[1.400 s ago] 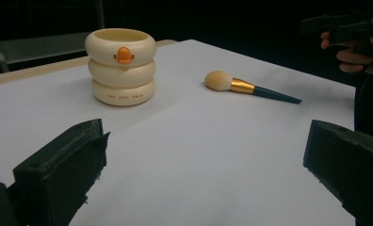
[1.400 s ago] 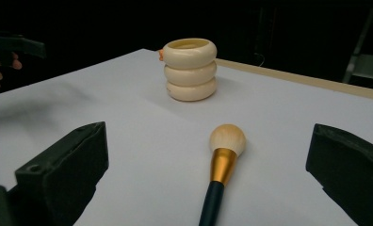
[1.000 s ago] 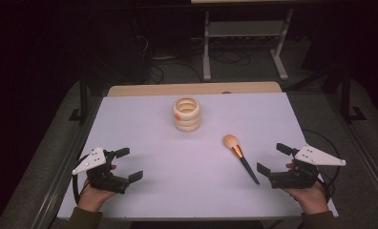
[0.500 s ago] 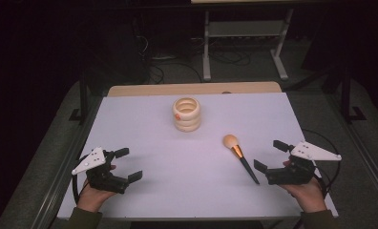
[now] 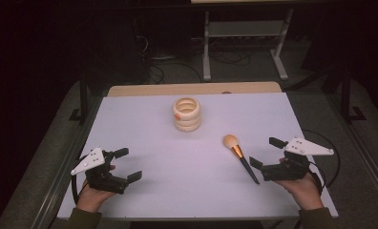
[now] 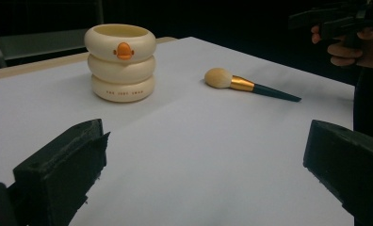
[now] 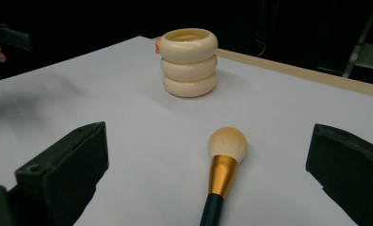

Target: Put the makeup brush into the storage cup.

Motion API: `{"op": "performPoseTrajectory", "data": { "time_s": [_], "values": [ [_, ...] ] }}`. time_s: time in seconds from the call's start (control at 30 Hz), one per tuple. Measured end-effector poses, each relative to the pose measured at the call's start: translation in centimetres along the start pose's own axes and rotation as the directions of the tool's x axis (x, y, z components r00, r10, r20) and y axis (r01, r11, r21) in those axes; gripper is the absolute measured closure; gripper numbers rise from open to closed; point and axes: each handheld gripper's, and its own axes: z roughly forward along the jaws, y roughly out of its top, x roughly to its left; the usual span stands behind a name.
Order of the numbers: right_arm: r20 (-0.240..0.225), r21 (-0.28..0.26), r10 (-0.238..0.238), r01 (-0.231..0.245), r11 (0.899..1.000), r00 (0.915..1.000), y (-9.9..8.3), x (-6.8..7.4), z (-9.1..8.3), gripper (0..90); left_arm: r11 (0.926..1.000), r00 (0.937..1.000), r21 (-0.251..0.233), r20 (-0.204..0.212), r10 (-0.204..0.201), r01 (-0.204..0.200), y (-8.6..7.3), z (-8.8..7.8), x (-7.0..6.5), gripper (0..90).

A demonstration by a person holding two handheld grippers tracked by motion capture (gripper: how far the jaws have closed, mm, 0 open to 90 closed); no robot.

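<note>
Both tongs apart, empty; makeup brush point(image 5: 239, 157) just beside right tongs point(image 5: 263, 155); ringed cup point(image 5: 186, 114) well beyond

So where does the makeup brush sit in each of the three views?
High view: makeup brush right of centre, beside the right gripper.
Left gripper view: upper right, head pointing left.
Right gripper view: bottom centre, head up.
Shared landmark: the cream ringed holder beyond it.
</note>
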Motion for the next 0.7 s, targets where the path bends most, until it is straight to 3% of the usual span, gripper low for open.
{"op": "performPoseTrajectory", "data": {
  "time_s": [0.7],
  "values": [
    [0.002, -0.012, -0.008, 0.008, 1.0, 1.0, 0.9, -0.3, 1.6, 0.0, 0.9999, 0.9999, -0.007, 0.001, -0.01, 0.01, 0.0, 0.0, 0.0, 0.0]
  ]
}}
